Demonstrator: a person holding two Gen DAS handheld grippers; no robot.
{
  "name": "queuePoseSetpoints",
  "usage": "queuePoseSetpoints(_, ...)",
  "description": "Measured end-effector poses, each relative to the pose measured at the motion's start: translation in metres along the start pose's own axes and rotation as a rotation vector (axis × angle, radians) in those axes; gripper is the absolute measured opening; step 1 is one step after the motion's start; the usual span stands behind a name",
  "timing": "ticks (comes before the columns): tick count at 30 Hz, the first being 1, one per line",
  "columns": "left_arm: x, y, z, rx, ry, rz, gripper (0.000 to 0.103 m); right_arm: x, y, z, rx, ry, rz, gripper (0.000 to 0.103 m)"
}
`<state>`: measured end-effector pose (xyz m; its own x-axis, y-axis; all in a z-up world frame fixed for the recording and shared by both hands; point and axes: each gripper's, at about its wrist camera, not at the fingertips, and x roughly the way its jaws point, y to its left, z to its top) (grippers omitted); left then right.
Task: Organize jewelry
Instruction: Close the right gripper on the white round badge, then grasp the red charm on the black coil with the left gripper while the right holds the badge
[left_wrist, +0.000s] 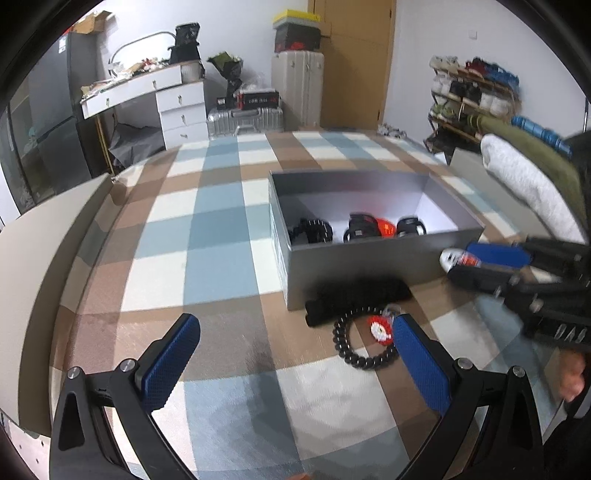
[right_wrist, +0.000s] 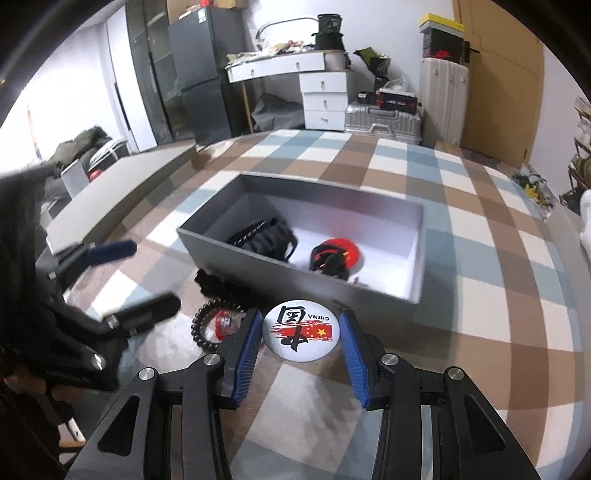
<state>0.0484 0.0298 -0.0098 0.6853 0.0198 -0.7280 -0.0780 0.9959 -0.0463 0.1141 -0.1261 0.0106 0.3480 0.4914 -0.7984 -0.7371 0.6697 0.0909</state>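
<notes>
Right hand-held gripper (right_wrist: 301, 334) clamps badge (right_wrist: 300, 334) (box (right_wrist: 295, 273) nr).

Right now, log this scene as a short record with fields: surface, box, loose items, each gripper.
surface: checked cloth in blue, brown and white
box: grey box, open, no lid on it; dark bracelets and a red piece inside
loose items: black bead bracelet and red charm on the cloth in front of the box
right gripper: shut on the round badge, gripped at its edges
left gripper: open, nothing between the pads
</notes>
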Motion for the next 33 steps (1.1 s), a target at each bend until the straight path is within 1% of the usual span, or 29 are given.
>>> queuePoseSetpoints(5, 0.01, -0.001, -0.004, -0.005, 0.052, -0.006, 0.101, -0.006, -0.009, 0.002, 0.024, -0.012, -0.001, 0.042)
queuePoseSetpoints(9, 0.016, 0.002, -0.005, -0.037, 0.081, -0.011, 0.099, -0.008, -0.009, 0.002, 0.024, -0.018, -0.002, 0.042)
queuePoseSetpoints(13, 0.022, 0.004, -0.006, -0.068, 0.114, -0.009, 0.083, -0.009, -0.008, 0.002, 0.019, -0.019, -0.001, 0.042)
queuePoseSetpoints(14, 0.021, 0.003, -0.007, -0.059, 0.113, 0.004, 0.078, -0.008, -0.007, 0.002, 0.018, -0.018, 0.0, 0.042)
queuePoseSetpoints(15, 0.02, 0.001, -0.007, -0.049, 0.113, 0.013, 0.076, -0.008, -0.007, 0.002, 0.017, -0.018, 0.001, 0.042)
queuePoseSetpoints(17, 0.019, 0.0, -0.008, -0.042, 0.108, 0.004, 0.068, -0.008, -0.006, 0.002, 0.014, -0.018, 0.002, 0.042)
queuePoseSetpoints(19, 0.017, -0.002, -0.008, -0.035, 0.107, 0.0, 0.063, -0.008, -0.006, 0.002, 0.013, -0.018, 0.002, 0.042)
queuePoseSetpoints(20, 0.016, -0.002, -0.009, -0.026, 0.105, 0.006, 0.063, -0.008, -0.006, 0.002, 0.013, -0.018, 0.001, 0.042)
queuePoseSetpoints(23, 0.014, -0.003, -0.009, 0.008, 0.097, 0.059, 0.063, -0.008, -0.006, 0.002, 0.014, -0.017, 0.001, 0.042)
queuePoseSetpoints(26, 0.015, 0.003, -0.008, 0.008, 0.096, 0.092, 0.059, -0.008, -0.006, 0.002, 0.014, -0.018, 0.002, 0.042)
queuePoseSetpoints(27, 0.014, 0.005, -0.009, -0.001, 0.096, 0.088, 0.058, -0.008, -0.006, 0.002, 0.014, -0.019, 0.002, 0.042)
queuePoseSetpoints(28, 0.015, 0.007, -0.008, -0.003, 0.098, 0.087, 0.052, -0.008, -0.006, 0.002, 0.014, -0.018, 0.002, 0.042)
queuePoseSetpoints(29, 0.014, 0.007, -0.008, -0.001, 0.097, 0.087, 0.05, -0.008, -0.006, 0.002, 0.013, -0.018, 0.003, 0.042)
queuePoseSetpoints(31, 0.014, 0.006, -0.007, 0.009, 0.096, 0.097, 0.047, -0.008, -0.006, 0.002, 0.014, -0.018, 0.002, 0.042)
queuePoseSetpoints(33, 0.014, 0.005, -0.008, 0.008, 0.094, 0.096, 0.046, -0.008, -0.006, 0.002, 0.013, -0.018, 0.002, 0.042)
